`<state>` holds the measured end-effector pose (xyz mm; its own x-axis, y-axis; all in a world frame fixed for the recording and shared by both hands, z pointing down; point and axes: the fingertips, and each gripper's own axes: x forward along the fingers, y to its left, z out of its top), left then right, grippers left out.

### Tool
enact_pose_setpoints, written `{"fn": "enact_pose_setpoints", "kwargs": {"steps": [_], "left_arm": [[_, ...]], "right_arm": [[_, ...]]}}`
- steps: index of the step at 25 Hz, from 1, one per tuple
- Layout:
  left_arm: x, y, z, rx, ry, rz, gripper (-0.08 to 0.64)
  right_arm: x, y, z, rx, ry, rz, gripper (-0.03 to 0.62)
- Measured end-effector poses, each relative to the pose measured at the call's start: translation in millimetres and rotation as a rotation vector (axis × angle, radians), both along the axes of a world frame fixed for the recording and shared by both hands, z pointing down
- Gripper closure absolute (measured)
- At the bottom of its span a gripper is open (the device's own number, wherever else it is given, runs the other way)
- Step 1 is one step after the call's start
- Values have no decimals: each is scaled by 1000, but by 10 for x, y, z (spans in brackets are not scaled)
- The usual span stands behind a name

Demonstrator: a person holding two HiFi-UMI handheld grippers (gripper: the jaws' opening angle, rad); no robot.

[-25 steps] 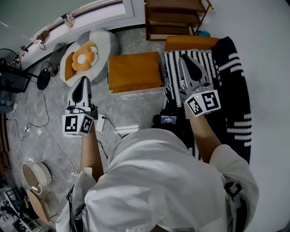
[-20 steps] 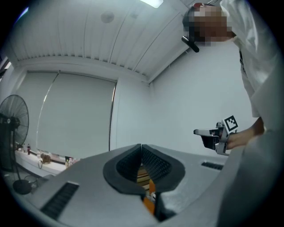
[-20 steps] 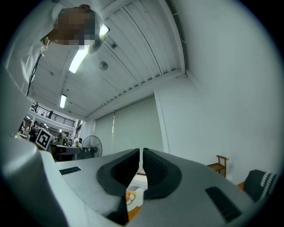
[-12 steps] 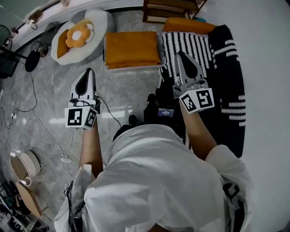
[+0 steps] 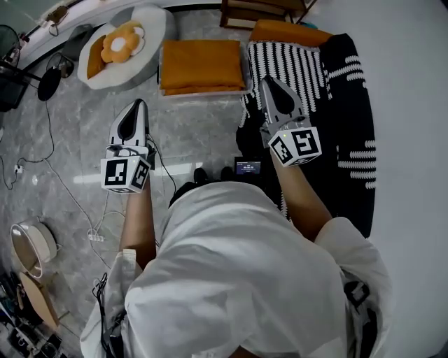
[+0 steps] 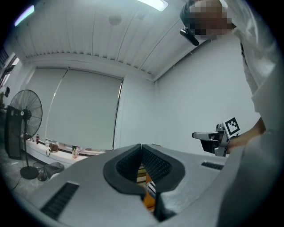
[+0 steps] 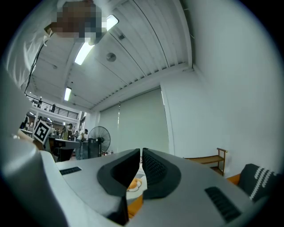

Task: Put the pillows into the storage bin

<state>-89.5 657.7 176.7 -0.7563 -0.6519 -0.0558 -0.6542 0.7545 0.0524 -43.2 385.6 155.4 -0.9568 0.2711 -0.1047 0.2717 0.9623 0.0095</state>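
In the head view a flat orange pillow (image 5: 203, 63) lies in a pale-rimmed storage bin (image 5: 204, 91) on the floor ahead. A second orange pillow (image 5: 290, 33) rests at the far end of a black-and-white striped blanket (image 5: 308, 66). A flower-shaped pillow (image 5: 117, 45) sits on a round grey cushion (image 5: 143, 31) at the far left. My left gripper (image 5: 138, 103) hovers shut and empty over the bare floor, left of the bin. My right gripper (image 5: 268, 81) is shut and empty above the blanket's near-left edge. Both pairs of jaws meet with nothing between them in the gripper views (image 6: 141, 148) (image 7: 141, 153).
A wooden shelf (image 5: 262, 10) stands against the far wall behind the bin. Cables (image 5: 164, 171) trail over the grey floor near my feet. A standing fan (image 6: 24, 128) and other gear crowd the left side. White wall runs along the right of the blanket.
The bin, pillows and cushion now sit higher in the head view than before. Both grippers have shifted over the floor and a little lower, the right one leftward in the picture. Both stay shut.
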Motion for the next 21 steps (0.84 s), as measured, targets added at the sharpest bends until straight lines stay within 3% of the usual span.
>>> {"fn": "enact_pose_setpoints", "kwargs": {"steps": [3,7,11,21], "left_arm": [[-30,-168,-99,-8,8,19,551],[42,-418,-123,-33,7,46,551],[130,-562,-89,-28,28,41,551],[525,-933,32,-60,6,47,551]], "right_arm": [[-62,-53,-88,-8,12,-22,551],[13,-209,-147,-92,16,-16,551],[110,-229,-139,-45,5,-35,551],[486,-628,142,-65,11,-21,551]]}}
